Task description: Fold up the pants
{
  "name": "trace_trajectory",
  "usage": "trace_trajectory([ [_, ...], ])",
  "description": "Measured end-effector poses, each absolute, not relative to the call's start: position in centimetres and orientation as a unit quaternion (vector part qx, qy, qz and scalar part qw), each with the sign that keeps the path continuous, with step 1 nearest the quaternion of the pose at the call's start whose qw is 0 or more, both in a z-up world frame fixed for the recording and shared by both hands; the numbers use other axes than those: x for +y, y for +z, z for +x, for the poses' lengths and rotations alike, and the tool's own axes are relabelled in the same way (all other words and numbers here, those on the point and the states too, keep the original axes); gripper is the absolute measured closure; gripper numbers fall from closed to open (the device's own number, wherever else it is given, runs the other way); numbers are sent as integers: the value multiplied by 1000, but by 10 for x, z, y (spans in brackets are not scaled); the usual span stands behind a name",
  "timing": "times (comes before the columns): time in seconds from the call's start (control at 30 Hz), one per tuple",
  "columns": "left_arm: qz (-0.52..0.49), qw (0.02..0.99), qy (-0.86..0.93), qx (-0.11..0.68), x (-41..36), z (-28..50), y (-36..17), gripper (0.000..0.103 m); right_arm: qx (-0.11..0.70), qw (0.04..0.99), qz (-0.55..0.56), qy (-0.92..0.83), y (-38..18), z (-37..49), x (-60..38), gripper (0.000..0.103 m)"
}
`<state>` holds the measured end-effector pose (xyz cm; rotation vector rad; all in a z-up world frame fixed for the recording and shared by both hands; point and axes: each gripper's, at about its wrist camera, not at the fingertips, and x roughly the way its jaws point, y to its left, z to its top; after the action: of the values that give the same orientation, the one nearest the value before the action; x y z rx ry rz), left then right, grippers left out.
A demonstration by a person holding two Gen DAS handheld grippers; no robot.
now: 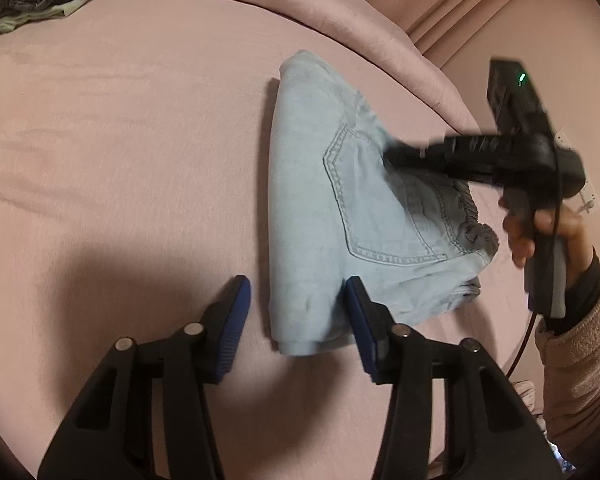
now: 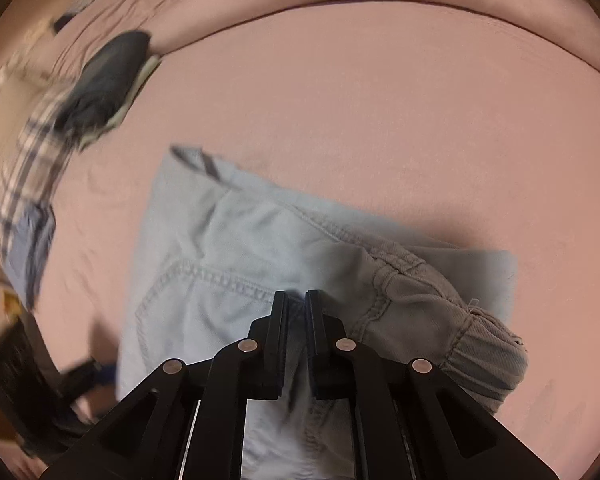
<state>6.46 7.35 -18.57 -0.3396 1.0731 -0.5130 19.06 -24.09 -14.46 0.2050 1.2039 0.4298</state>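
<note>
The left gripper hangs wide open over the near corner of the folded pants on the pink bed, the right gripper nearly closed above them, dark clothes well apart.

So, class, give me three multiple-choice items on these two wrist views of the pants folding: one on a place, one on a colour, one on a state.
1. Where do the folded pants lie?
A. on a pink bed sheet
B. on a wooden floor
C. in a basket

2. What colour are the pads on the left gripper fingers?
A. red
B. blue
C. white

3. How does the right gripper stand?
A. wide open above the sheet
B. out of sight in both views
C. nearly closed over the denim near the back pocket

Answers:
1 A, pink sheet surrounds the pants on every side.
2 B, both pads show dark blue.
3 C, its fingers stand a sliver apart; whether they pinch cloth is unclear.
</note>
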Motion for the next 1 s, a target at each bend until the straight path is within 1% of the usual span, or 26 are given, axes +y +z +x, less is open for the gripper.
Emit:
trace_trajectory([
  [0.03,-163,812,-244,504,74,63,-185,63,549,802,96,214,-136,190,-236,66],
  [0.07,-169,809,-249,506,73,64,-186,68,537,805,97,233,-128,191,-230,58],
  [0.1,-174,806,-251,507,74,63,-187,68,530,805,100,246,-122,194,-223,52],
  [0.33,-174,804,-251,510,72,68,-188,69,513,804,133,270,-117,235,-186,52],
  [0.4,-173,804,-252,511,71,70,-187,69,521,794,137,281,-120,251,-171,52],
  [0.47,-176,801,-254,512,72,72,-187,69,536,790,116,275,-125,260,-159,54],
  [0.5,-179,800,-254,514,73,73,-188,70,545,785,104,277,-127,261,-159,69],
  [0.53,-179,799,-254,514,72,74,-188,70,552,778,95,284,-130,262,-155,73],
  [0.57,-180,799,-255,515,73,75,-188,70,558,777,74,280,-132,263,-149,74],
  [0.6,-180,799,-255,514,73,75,-188,70,561,776,65,280,-133,262,-148,78],
  [0.67,-179,799,-254,515,74,75,-188,71,561,778,55,277,-134,263,-147,81],
  [0.73,-176,801,-252,514,76,75,-188,72,564,779,54,270,-136,266,-142,87],
  [0.9,-171,805,-249,511,70,71,-190,73,570,780,34,254,-144,267,-133,87],
  [1.0,-164,808,-245,510,67,69,-188,72,566,782,54,254,-138,267,-141,87],
])
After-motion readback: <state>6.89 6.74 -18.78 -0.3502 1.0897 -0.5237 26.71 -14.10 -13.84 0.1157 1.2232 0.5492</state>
